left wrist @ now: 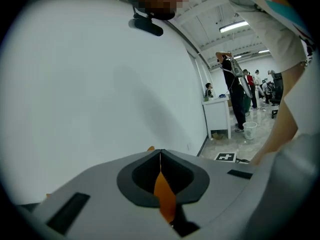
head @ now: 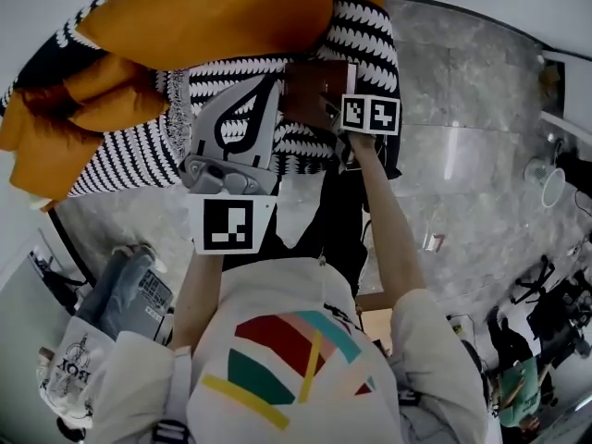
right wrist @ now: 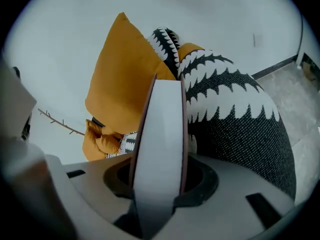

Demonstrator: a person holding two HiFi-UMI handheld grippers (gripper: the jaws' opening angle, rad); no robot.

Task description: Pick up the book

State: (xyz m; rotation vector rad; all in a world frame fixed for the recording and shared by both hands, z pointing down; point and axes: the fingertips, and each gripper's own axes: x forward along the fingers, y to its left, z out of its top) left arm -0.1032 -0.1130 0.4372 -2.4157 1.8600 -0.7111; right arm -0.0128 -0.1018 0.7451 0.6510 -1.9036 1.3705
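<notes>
A book (right wrist: 162,114) with brown covers and a white page edge stands upright between the jaws of my right gripper (right wrist: 159,165), which is shut on it. In the head view the book (head: 310,89) sits just above the black-and-white patterned seat (head: 129,155), with the right gripper (head: 335,109) at its right side. My left gripper (head: 264,86) hovers over the seat to the left of the book, and its jaws are together. In the left gripper view the left gripper (left wrist: 160,153) faces a white wall, and an orange sliver shows through the slit behind the tips.
Orange cushions (head: 213,12) lie on the patterned seat, behind and left of the book. Grey marble floor (head: 462,109) spreads to the right. A printed bag (head: 83,359) sits at the lower left. Several people and a white desk (left wrist: 217,116) stand far off.
</notes>
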